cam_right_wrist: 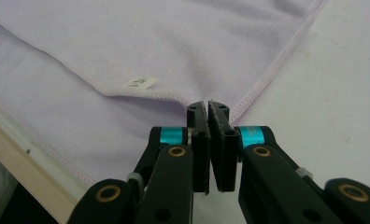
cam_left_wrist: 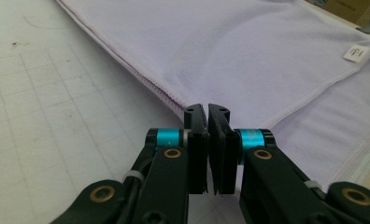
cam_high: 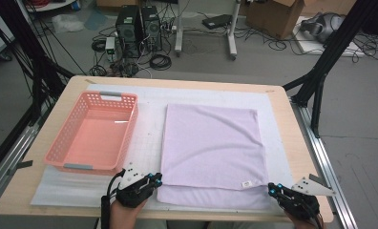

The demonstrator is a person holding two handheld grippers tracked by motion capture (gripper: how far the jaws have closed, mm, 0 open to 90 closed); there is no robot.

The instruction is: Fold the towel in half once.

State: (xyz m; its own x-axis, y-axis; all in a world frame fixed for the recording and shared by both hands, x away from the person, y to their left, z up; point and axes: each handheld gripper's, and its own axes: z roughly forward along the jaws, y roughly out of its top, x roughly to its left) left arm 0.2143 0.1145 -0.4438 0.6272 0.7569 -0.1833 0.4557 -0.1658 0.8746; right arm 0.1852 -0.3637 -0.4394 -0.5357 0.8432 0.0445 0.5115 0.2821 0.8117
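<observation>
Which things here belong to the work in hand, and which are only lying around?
Belong to the work:
- lilac towel, folded once, on the table
- left gripper at its near left corner, jaws together
- right gripper at its near right corner, jaws together

Only lying around:
- pink basket, empty, left of the towel
- computer towers and cardboard box on the floor

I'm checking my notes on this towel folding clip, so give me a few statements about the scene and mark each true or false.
1. The towel is folded, top layer short of the near edge. True.
2. The basket holds a towel. False: nothing lies in it.
3. The left claw is at the towel's near left corner. True.
4. The right claw is wide open. False: its jaws are together.
5. The basket sits right of the towel. False: left.
</observation>
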